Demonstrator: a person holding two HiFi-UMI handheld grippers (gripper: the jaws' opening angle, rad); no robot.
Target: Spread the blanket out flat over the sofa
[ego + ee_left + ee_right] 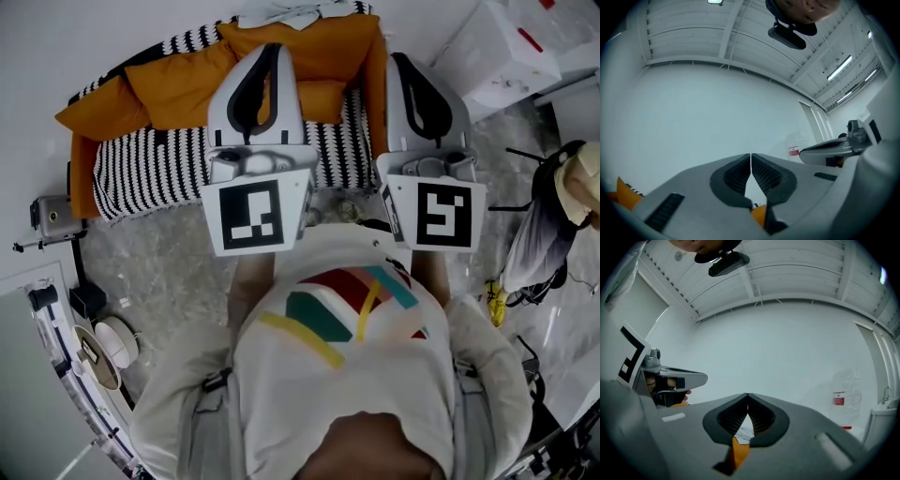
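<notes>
The blanket [155, 171] lies over the seat and back of the sofa [82, 178], with cushions [173, 80] resting on it along the backrest. The left gripper [272, 52] and right gripper [401, 61] sit side by side before the sofa's right half. A camera [52, 217] stands left of the sofa, and a box [497, 47] sits to its right.

One sofa [376, 94], one striped blanket [159, 169]

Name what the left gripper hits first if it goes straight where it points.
Probably the white wall. The shut left gripper aims above the orange sofa, though depth is unclear.
</notes>
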